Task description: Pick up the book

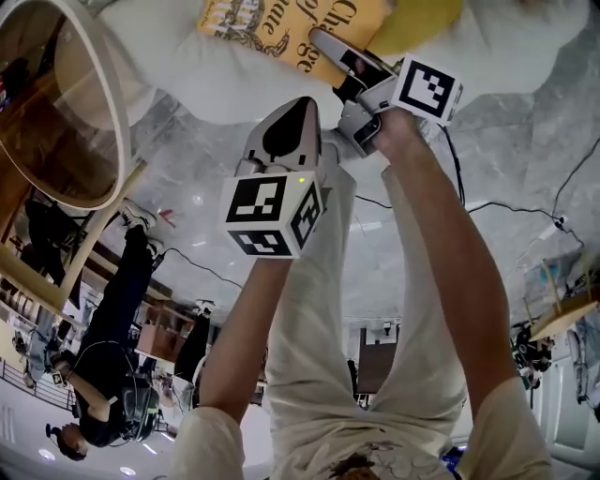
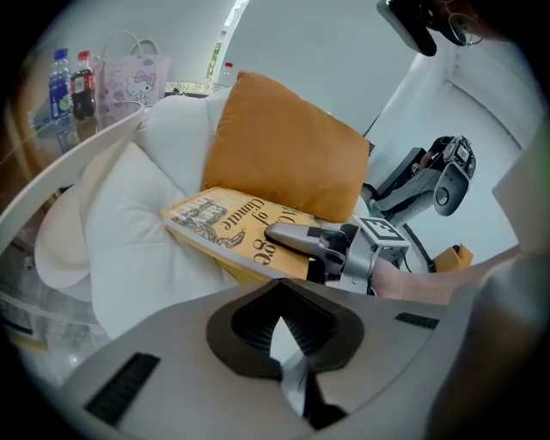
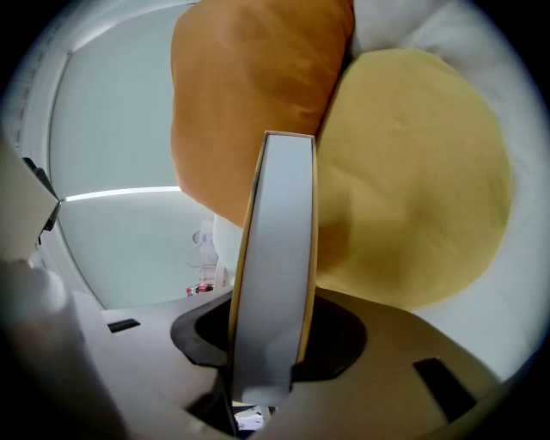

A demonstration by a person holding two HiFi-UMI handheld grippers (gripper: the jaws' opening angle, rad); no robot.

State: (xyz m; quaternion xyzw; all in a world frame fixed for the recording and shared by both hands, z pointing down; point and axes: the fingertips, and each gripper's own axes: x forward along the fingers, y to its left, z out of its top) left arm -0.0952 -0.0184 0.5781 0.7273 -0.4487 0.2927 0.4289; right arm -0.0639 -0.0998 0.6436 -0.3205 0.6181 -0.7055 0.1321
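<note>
Yellow book [image 1: 272,28] flat in right claw [image 1: 330,49], long axis leftward

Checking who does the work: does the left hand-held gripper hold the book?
No, the left hand-held gripper is shut on nothing; the right hand-held gripper clamps the book.

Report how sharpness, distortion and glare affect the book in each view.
Head view: the book is cut by the top edge, its title sharp; bright reflections on the floor. Left gripper view: fisheye bend, dark corners, title readable. Right gripper view: the book's page edge looms close and soft.
</note>
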